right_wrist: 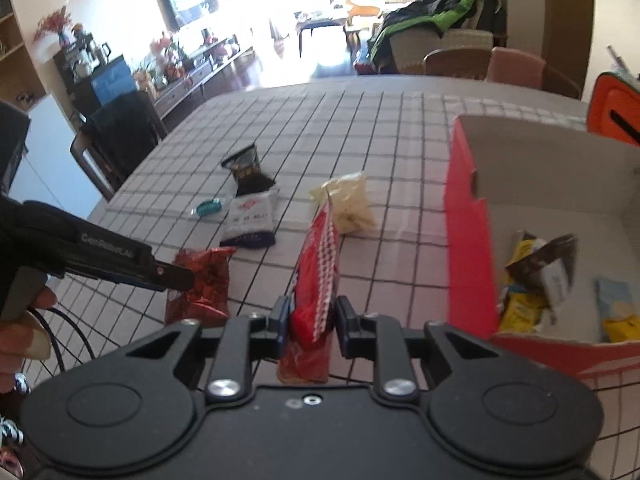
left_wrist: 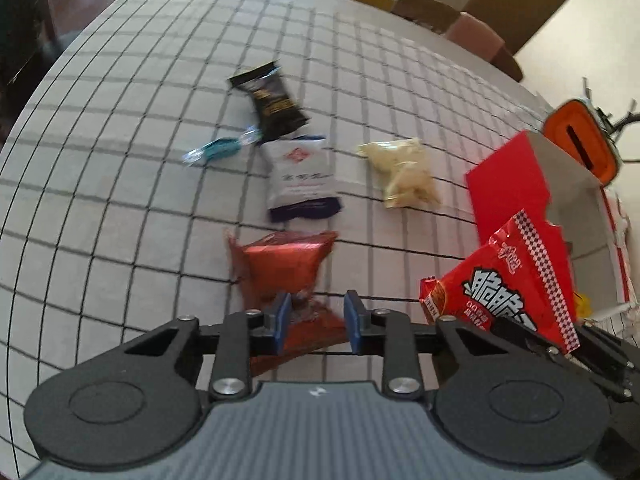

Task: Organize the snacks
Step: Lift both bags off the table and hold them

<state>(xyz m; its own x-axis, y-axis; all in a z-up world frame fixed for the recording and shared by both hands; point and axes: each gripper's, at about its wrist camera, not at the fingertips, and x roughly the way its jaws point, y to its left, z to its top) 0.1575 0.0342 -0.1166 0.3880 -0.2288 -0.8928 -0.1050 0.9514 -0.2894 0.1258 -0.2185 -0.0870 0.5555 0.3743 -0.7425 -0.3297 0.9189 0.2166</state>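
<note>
Both grippers carried snacks toward the red box (right_wrist: 472, 240).
The left gripper (left_wrist: 316, 320) gripped a foil packet (left_wrist: 284, 264); the right gripper (right_wrist: 312, 320) clamped a red crisp bag (right_wrist: 316, 264), beside the box near the worktop's (right_wrist: 400, 128) right edge; dropping inside seemed next.

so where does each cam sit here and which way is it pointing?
Left wrist: on the left gripper, tilted down over the checked tablecloth; its fingers pinch the dark red foil packet; the right gripper's snack shows at right.
Right wrist: on the right gripper, facing across the table into the room; it holds the red crisp bag; left gripper and a hand show at left.
Shared: both packets, white sachet, red box.
</note>
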